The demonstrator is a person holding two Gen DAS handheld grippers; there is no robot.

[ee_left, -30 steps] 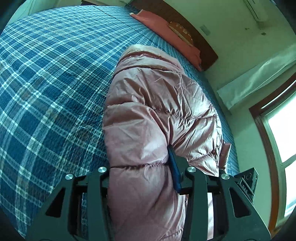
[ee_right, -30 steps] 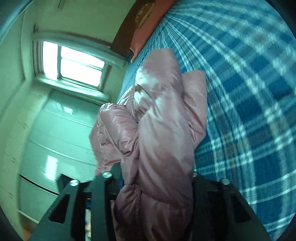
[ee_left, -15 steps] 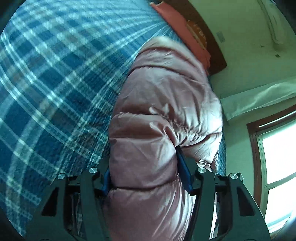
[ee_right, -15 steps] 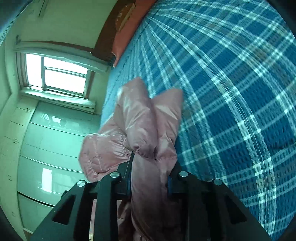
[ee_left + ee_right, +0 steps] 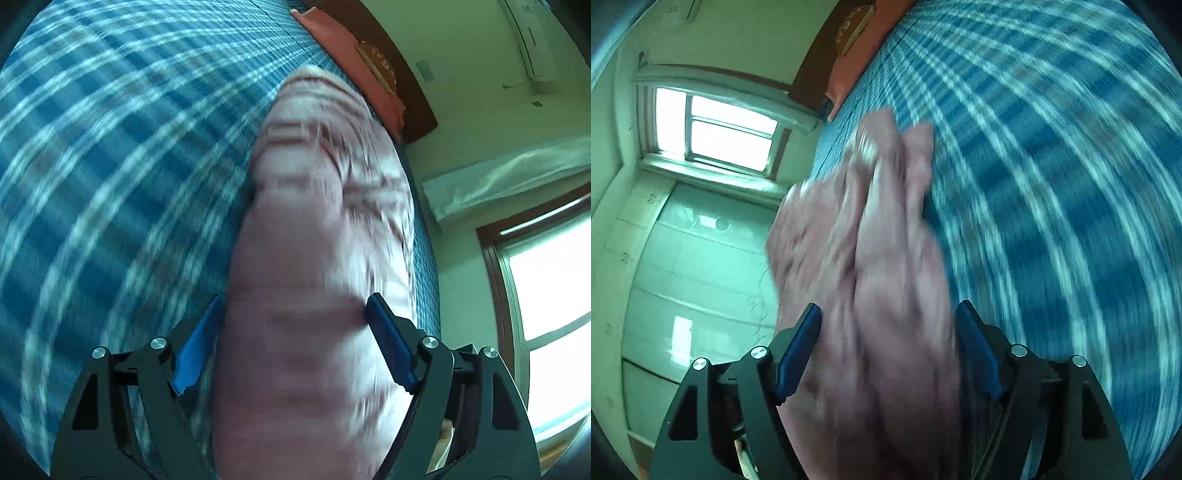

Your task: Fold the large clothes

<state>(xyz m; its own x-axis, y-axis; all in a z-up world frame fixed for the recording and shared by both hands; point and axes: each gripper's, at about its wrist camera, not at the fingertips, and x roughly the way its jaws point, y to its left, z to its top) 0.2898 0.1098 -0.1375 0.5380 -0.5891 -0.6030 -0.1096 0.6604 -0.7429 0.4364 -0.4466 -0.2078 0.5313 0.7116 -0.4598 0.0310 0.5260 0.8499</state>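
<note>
- My left gripper [image 5: 295, 343] has its blue pads spread fairly wide, with a thick fold of the pink puffer jacket [image 5: 317, 236] filling the whole gap and touching both pads.
- My right gripper [image 5: 888, 350] is just as wide, and a bunched part of the same jacket [image 5: 871, 258] is packed between its pads.
- The jacket stretches from the near edge of each view out over the blue plaid bedspread [image 5: 110, 147].
- Both views are smeared by motion, so I cannot make out seams, sleeves or which end of the jacket I hold.
- The jacket's near part is cut off below the fingers.
- I count one jacket, two grippers, one red pillow [image 5: 354, 51] at the far headboard and one window [image 5: 716, 129].
</note>
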